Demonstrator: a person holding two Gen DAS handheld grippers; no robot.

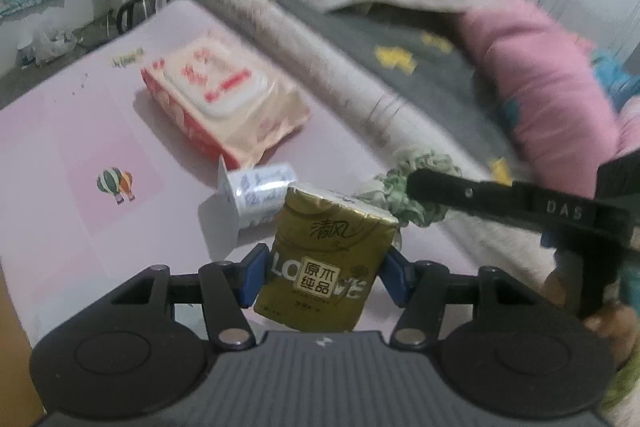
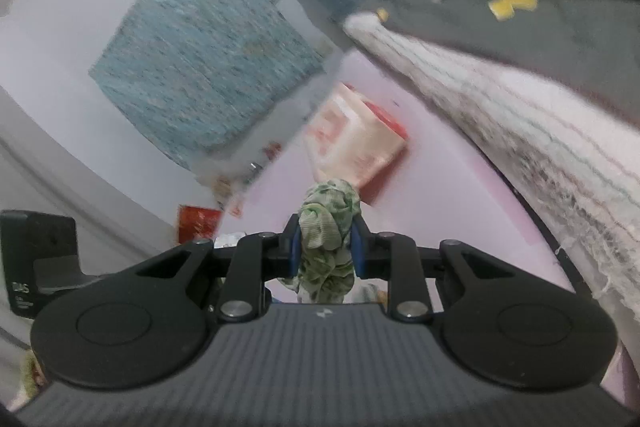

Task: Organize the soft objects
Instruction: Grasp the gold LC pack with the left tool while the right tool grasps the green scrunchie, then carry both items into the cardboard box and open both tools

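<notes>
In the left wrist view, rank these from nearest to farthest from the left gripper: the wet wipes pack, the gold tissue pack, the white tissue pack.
1. Gold tissue pack: clamped between the left gripper's pads.
2. White tissue pack: on the pink table, just beyond, slightly left.
3. Wet wipes pack: farther back on the left.

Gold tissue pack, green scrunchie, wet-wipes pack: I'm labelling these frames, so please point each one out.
gold tissue pack (image 1: 320, 259), left wrist view, on its printed front face.
green scrunchie (image 2: 328, 227), right wrist view, on the bunched fabric between the pads.
wet-wipes pack (image 1: 216, 99), left wrist view, on its white flip lid.
</notes>
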